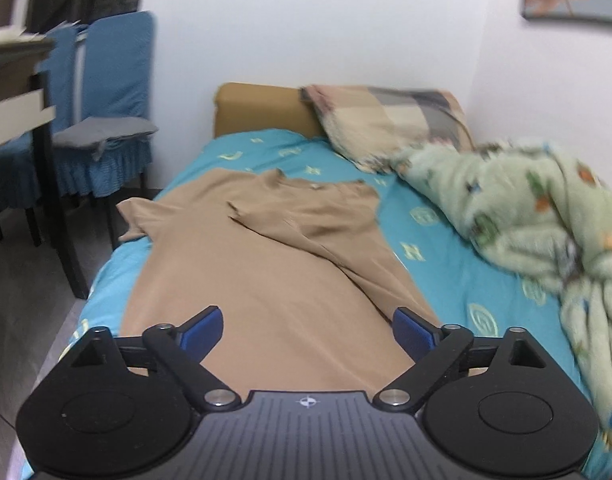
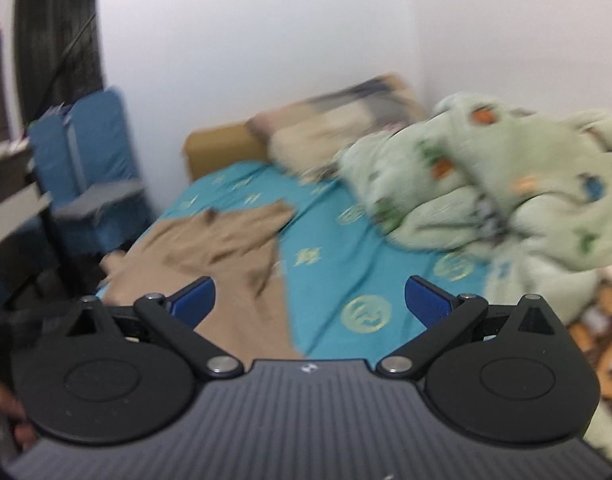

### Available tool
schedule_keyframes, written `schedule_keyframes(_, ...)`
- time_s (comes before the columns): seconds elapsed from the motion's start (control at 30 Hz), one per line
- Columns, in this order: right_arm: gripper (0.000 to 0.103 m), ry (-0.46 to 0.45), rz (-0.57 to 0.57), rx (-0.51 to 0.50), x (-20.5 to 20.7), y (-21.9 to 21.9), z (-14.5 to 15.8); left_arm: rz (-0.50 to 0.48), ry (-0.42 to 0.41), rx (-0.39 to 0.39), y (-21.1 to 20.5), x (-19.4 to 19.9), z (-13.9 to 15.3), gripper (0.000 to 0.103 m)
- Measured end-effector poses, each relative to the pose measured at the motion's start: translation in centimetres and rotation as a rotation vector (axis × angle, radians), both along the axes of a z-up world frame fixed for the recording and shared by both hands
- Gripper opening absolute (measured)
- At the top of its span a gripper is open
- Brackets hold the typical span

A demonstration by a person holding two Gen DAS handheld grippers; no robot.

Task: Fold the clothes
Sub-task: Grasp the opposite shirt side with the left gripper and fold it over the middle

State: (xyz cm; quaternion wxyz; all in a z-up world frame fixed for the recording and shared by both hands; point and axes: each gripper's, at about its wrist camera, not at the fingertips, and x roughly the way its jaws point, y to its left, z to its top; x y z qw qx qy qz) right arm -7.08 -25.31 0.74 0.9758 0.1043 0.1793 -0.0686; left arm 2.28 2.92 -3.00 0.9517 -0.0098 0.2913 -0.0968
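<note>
White walls close off a small bedroom where a bed point(image 1: 445, 248) under a turquoise patterned sheet carries the work. A tan garment point(image 1: 258, 280), a short-sleeved top or dress by the look of it, lies lengthwise along the bed's left half with its neckline toward the far headboard point(image 1: 262, 110). Its right sleeve and shoulder point(image 1: 306, 212) are already turned in over the chest, while the left sleeve point(image 1: 136, 212) lies out flat at the bed's edge. A plaid pillow point(image 1: 389, 120) and a crumpled pale green blanket point(image 1: 525, 216) sit on the right side, clear of the garment.

Judged from that, the fold looks partway along: 1 side is in, the other is out. The next move would likely call for a pinch on the left sleeve or the left side seam, lifted only enough to carry it across the body and lay it even with the turned-in side, with the cloth kept taut so no wrinkle is trapped. Thin fabric like this could slide on the sheet, so a second hold on the hem may help.

Left gripper point(image 1: 307, 330) hangs low over the hem end, pointing up the length of the garment, its blue pads wide apart and holding nothing. Right gripper point(image 2: 309, 300) hovers higher and further right, over the garment's right edge and the bare sheet, its pads likewise spread and empty; its view is blurred
</note>
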Motion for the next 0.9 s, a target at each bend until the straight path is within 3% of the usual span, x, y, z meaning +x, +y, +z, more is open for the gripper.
schedule_keyframes(0.2,0.103,-0.062,-0.092,0.055,-2.0,-5.9,0.3,-0.138,0.064,0.022,-5.9,-1.5,-1.2,0.078)
schedule_keyframes(0.33,0.103,-0.035,-0.124,0.136,-1.8,-8.5,-1.2,-0.259,0.099,0.027,-11.1,-2.5,-2.6,0.074)
schedule_keyframes(0.43,0.103,-0.036,-0.146,0.184,-1.5,-10.0,-2.2,-0.349,0.119,0.028,-14.8,-3.0,-4.5,0.062)
schedule_keyframes(0.63,0.103,-0.012,-0.166,0.283,-1.0,-12.0,-4.1,-0.521,0.159,0.031,-21.7,-3.7,-8.6,0.061)
schedule_keyframes(0.77,0.103,0.013,-0.174,0.316,-0.5,-12.6,-5.0,-0.539,0.188,0.109,-24.4,-3.7,-11.4,0.061)
schedule_keyframes(0.83,0.103,0.019,-0.179,0.321,-0.3,-12.7,-5.3,-0.524,0.184,0.125,-24.7,-3.5,-12.2,0.053)
schedule_keyframes(0.87,0.103,0.023,-0.182,0.323,-0.2,-12.8,-5.4,-0.517,0.178,0.130,-24.7,-3.5,-12.4,0.041)
schedule_keyframes(0.9,0.103,0.026,-0.185,0.325,-0.1,-12.9,-5.6,-0.509,0.173,0.135,-24.7,-3.4,-12.7,0.023)
